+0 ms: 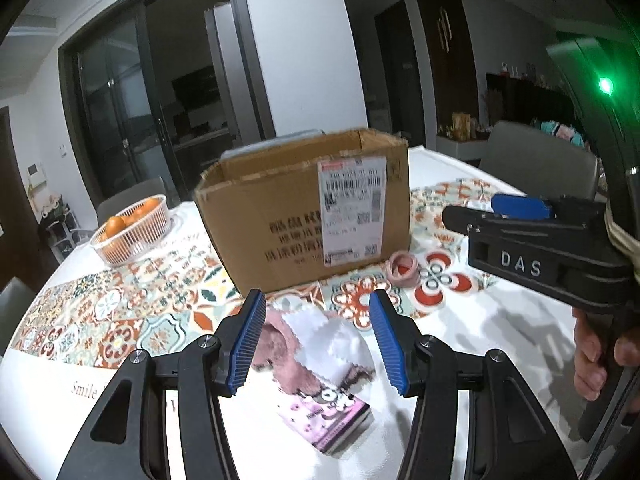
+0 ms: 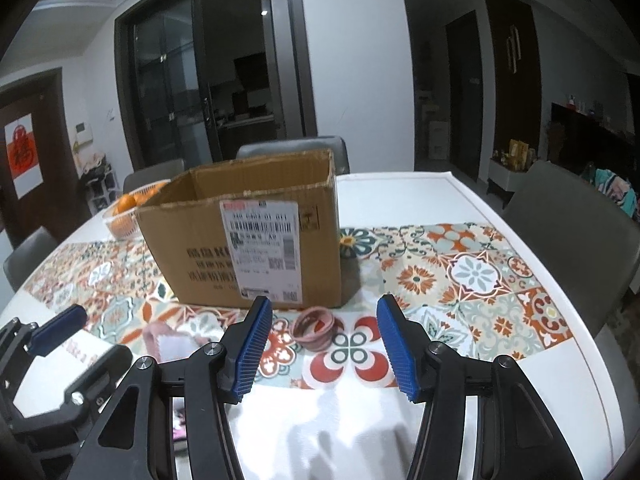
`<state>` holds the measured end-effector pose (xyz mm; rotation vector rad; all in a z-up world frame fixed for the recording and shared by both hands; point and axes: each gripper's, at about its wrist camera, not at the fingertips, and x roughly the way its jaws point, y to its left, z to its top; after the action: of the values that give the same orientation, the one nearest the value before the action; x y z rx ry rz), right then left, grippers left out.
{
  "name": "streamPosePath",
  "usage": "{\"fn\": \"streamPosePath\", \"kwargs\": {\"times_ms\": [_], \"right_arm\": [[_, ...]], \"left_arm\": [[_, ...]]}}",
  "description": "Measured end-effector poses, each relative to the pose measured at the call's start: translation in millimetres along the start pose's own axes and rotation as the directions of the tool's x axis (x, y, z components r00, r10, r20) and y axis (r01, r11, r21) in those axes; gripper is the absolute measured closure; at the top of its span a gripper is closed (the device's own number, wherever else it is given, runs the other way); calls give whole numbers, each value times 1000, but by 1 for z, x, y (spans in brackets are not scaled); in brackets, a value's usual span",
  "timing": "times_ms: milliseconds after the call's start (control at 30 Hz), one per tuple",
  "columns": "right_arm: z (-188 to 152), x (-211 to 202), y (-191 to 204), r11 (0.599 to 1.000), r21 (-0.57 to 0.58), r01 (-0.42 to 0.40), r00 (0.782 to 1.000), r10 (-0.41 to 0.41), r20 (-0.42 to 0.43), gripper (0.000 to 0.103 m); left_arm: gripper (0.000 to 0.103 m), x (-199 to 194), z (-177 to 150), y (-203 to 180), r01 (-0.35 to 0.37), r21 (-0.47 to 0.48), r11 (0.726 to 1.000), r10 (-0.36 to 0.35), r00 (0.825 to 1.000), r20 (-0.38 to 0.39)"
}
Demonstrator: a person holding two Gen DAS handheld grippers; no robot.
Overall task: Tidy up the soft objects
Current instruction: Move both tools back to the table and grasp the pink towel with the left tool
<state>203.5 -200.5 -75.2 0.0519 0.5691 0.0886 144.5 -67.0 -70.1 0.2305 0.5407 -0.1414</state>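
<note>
An open cardboard box (image 1: 304, 208) stands on the patterned runner, also in the right wrist view (image 2: 248, 240). A pink fluffy cloth item with a white tag and printed card (image 1: 316, 364) lies on the table between the fingers of my open left gripper (image 1: 318, 340); it shows partly in the right wrist view (image 2: 168, 338). A pink band roll (image 1: 402, 268) lies by the box's front right corner; in the right wrist view it (image 2: 314, 326) lies just ahead of my open, empty right gripper (image 2: 324, 344). The right gripper's body (image 1: 536, 256) is seen at the right.
A white wire basket of oranges (image 1: 132, 230) stands left of the box, also in the right wrist view (image 2: 124, 216). Grey chairs (image 2: 576, 232) surround the white table (image 2: 400, 188). The left gripper (image 2: 60, 332) shows at the left edge.
</note>
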Motion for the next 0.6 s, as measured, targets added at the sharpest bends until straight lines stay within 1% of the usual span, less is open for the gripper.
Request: {"fn": "streamPosePath", "kwargs": {"times_ms": [167,333,600], "right_arm": [[-5,17,-3,1000,-27,-13,999,12,-32,47],[-9,39,-4,998,-56,-36,996,31,-79,47],[-14,78,2,991,-94,-99,982,82,-168,47]], "left_arm": [[50,17,-7,-8,12,9,1000,-11,999,-47],[50,35,-12,-12,5,21,1000,-3,996,-87],[50,59,-16,-14,6,38,999,-1,991,-133]]}}
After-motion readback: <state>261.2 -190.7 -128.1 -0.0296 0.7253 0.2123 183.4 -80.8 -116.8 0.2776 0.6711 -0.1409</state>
